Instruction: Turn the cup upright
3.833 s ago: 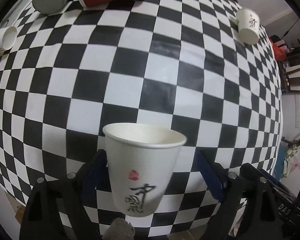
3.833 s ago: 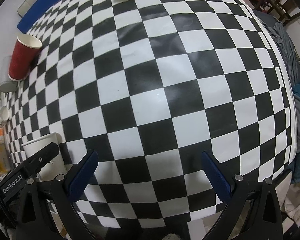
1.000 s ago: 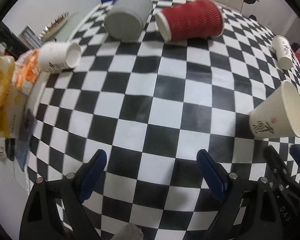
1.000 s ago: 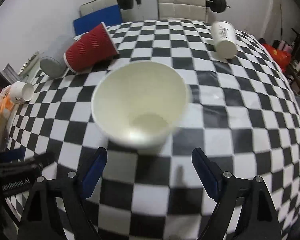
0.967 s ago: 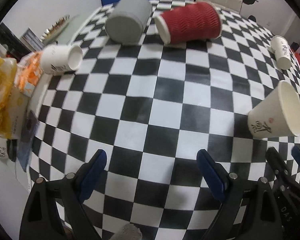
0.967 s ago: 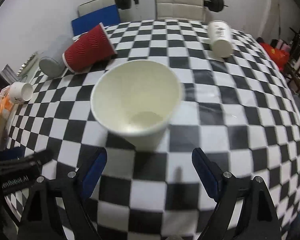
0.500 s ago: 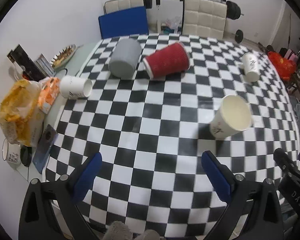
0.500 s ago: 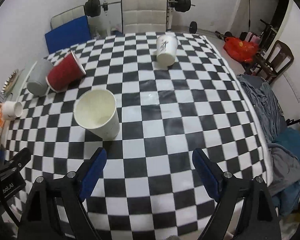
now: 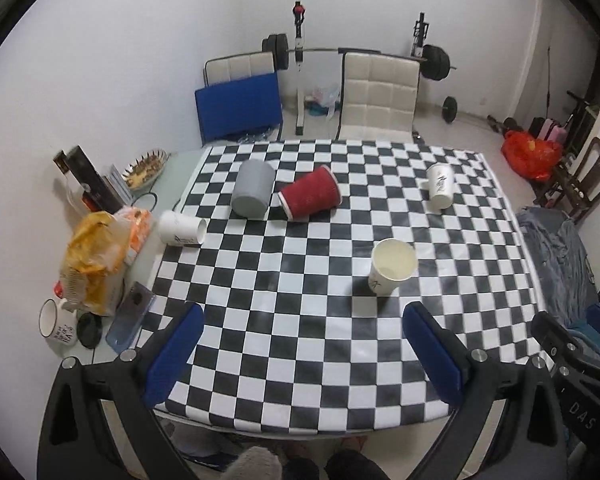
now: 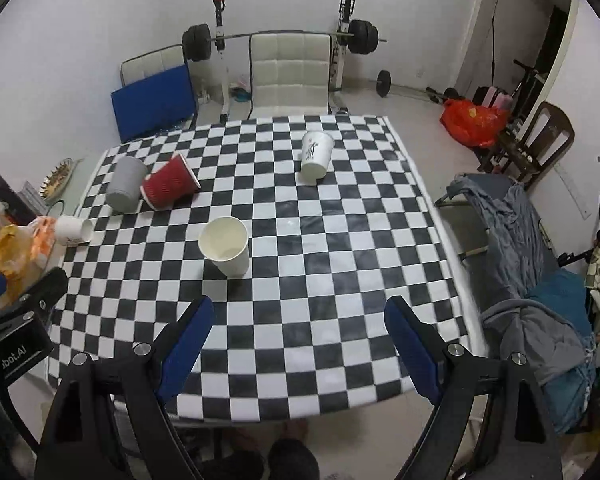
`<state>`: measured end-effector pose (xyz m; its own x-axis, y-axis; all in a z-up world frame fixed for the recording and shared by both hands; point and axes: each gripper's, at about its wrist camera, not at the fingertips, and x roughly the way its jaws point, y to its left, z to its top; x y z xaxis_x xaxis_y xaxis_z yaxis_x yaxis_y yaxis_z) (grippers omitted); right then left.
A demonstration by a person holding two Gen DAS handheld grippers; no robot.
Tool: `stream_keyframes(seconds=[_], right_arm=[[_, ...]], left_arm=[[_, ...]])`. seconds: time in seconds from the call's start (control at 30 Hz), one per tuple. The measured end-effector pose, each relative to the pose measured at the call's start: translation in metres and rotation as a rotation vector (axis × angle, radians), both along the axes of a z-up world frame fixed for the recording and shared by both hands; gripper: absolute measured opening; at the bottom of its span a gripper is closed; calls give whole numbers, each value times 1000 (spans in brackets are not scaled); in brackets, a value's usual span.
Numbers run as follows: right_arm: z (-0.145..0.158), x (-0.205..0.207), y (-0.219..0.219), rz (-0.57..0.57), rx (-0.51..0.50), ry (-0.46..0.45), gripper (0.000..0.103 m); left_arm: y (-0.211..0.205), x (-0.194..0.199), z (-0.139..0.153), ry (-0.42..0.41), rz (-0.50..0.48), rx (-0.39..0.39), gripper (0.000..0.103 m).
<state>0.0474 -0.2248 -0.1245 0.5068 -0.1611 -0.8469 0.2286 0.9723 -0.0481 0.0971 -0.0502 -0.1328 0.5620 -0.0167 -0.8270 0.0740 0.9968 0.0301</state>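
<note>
1. The upright cup (image 9: 392, 271) stands on the table (image 9: 300, 340), ahead of my spread jaws.
2. Behind it lie two cups side by side (image 9: 308, 198), seemingly touching.
3. Another cup (image 9: 439, 186) lies far right; one more (image 9: 181, 228) at the left edge.

white paper cup (image 9: 392, 271) (image 10: 225, 246) with dark brush lettering and a small red mark on its side, standing upright, mouth open upward, inside empty, out in the open on the checkered tablecloth (image 9: 300, 320) (image 10: 320, 280).
</note>
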Motion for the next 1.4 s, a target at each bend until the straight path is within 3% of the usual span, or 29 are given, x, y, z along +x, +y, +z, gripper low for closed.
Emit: stream_keyframes(seconds=[0.2, 0.53, 0.93, 1.4], right_arm=[[53, -32, 5, 16, 1, -46, 89], [101, -62, 17, 44, 53, -29, 89], [124, -75, 27, 58, 41, -37, 89], [125, -74, 27, 55, 43, -34, 89]], left_arm=[[3, -26, 34, 1, -1, -25, 102], [10, -56, 70, 21, 30, -18, 102], [14, -71, 83, 19, 45, -10, 102], [13, -73, 85, 17, 48, -11, 102]])
